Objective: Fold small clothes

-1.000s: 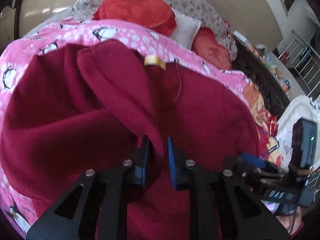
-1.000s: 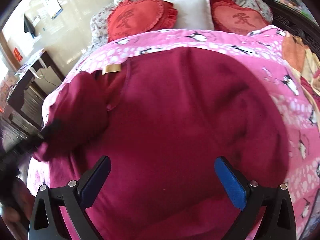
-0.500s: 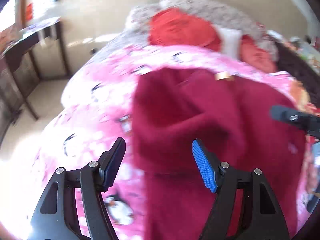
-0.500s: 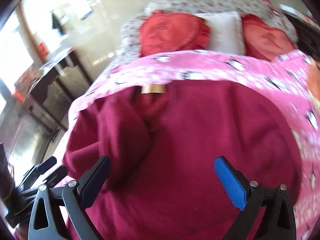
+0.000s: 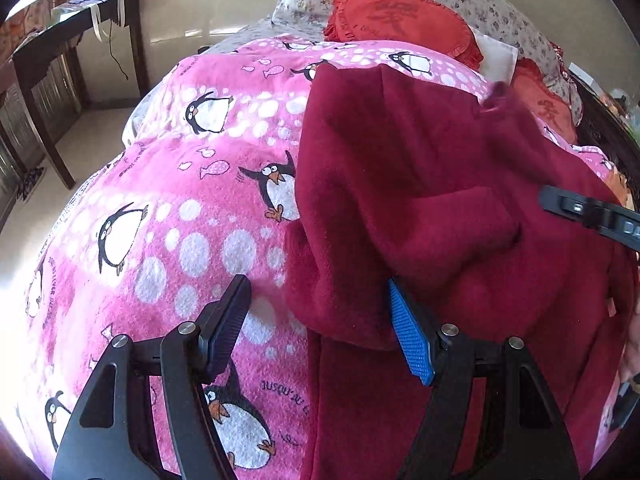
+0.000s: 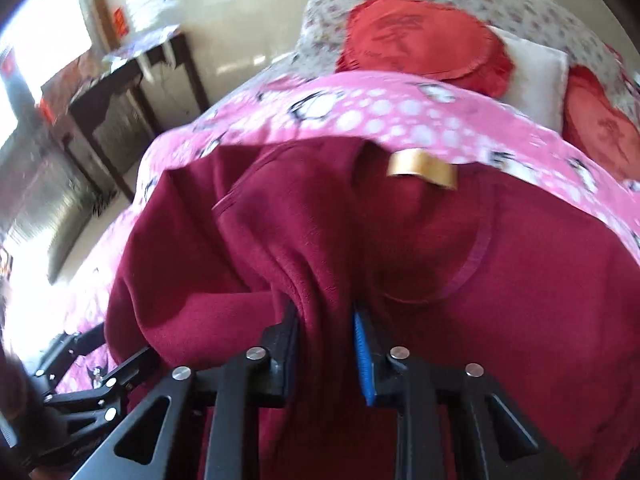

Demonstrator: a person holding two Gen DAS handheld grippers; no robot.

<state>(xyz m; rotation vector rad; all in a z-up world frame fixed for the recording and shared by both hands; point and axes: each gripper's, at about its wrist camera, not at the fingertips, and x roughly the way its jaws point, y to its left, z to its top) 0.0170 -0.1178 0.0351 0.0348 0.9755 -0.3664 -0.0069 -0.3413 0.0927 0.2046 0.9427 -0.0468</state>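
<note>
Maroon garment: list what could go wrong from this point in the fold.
1. The right gripper pinches a thick bunched fold of the maroon garment; layers may slip out unevenly when pulled, and the fold would come out crooked.
2. The left gripper is open and holds nothing, so the garment's left edge could drag across the pink penguin blanket.
3. The gold neck label sits near the bunch and may get folded askew.
</note>
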